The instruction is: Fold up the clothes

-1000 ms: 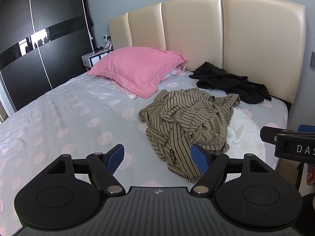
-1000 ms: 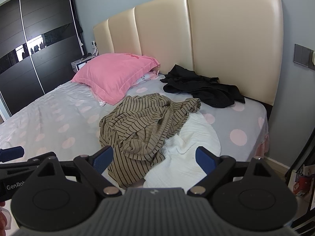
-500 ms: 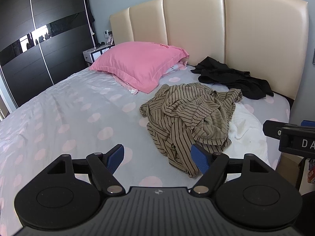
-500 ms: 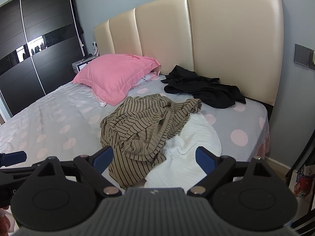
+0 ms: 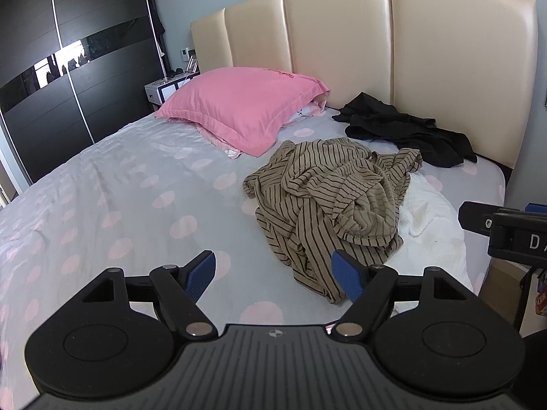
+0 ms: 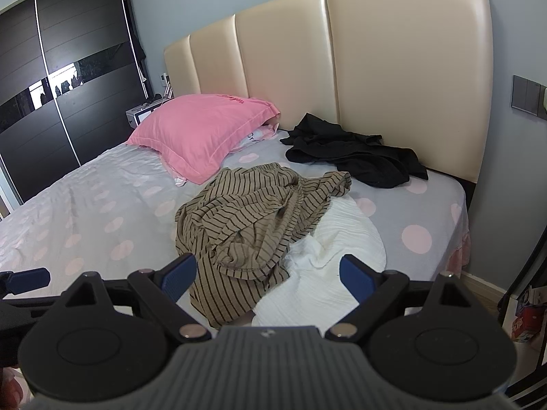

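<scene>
1. On the bed (image 5: 143, 184), near its foot, a crumpled striped shirt (image 5: 328, 198) lies partly over a white garment (image 6: 338, 256)
2. Left gripper (image 5: 277, 275) and right gripper (image 6: 268, 275) hover spread wide, empty
3. Likely soft, light, limp; pinch a hem edge

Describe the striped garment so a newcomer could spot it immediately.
Start at the cream padded headboard, then come down the dotted grey bedsheet. The crumpled tan shirt with thin black stripes lies mid-bed, overlapping a white textured cloth; it is the only striped piece.
</scene>
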Motion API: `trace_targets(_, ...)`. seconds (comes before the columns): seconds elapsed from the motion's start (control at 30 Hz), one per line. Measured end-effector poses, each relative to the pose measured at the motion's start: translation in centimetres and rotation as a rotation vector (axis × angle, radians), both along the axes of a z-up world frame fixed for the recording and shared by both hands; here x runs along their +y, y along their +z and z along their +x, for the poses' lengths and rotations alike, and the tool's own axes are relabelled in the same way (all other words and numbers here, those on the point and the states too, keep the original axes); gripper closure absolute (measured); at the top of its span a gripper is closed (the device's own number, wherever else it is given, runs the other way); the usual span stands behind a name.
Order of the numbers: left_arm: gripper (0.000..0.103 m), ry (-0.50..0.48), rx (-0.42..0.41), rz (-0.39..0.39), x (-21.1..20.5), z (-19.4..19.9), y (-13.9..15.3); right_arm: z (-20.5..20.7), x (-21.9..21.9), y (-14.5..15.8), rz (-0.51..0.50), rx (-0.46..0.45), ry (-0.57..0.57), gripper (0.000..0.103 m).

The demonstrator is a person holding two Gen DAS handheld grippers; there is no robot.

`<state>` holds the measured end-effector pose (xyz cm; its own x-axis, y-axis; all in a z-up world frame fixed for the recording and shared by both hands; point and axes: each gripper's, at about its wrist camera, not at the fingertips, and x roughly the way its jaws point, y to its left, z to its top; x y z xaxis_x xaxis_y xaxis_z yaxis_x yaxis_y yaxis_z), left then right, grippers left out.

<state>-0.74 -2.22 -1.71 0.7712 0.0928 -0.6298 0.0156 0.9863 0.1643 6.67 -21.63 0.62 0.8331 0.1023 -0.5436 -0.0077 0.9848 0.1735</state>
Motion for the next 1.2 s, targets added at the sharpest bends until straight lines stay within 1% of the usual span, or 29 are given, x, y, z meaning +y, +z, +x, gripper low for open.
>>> trace_targets(0.6,0.029,0.001,0.026,-0.018,-0.1,0.3,-0.4,0.0,0.3,0.0,-0.005,0.007,0.003,0.011)
trace_targets(0.77,0.029,0.001,0.031,-0.021,0.1,0.6,-0.7,0.2,0.3,0.1,-0.012,0.022,0.003,0.011)
trace_targets(0.87,0.029,-0.001,0.038,-0.02,0.3,1.0,-0.9,0.8,0.5,0.0,-0.021,0.053,0.025,0.011)
trace_targets(0.97,0.029,-0.002,0.045,-0.039,0.7,1.7,-1.0,1.7,1.1,-0.1,-0.048,0.084,0.074,0.014)
trace_targets(1.03,0.029,-0.008,0.048,-0.057,1.0,2.6,-1.2,2.4,1.6,-0.2,-0.064,0.092,0.102,0.018)
trace_targets(1.1,0.029,-0.021,0.053,-0.071,1.3,3.5,-1.4,3.3,2.1,-0.4,-0.068,0.108,0.123,0.021)
trace_targets(1.17,0.029,-0.032,0.061,-0.081,1.6,4.5,-1.7,4.8,2.4,-0.9,-0.05,0.159,0.145,0.028)
trace_targets(1.2,0.029,-0.036,0.066,-0.084,1.8,5.0,-1.9,5.7,2.4,-1.4,-0.029,0.196,0.162,0.034)
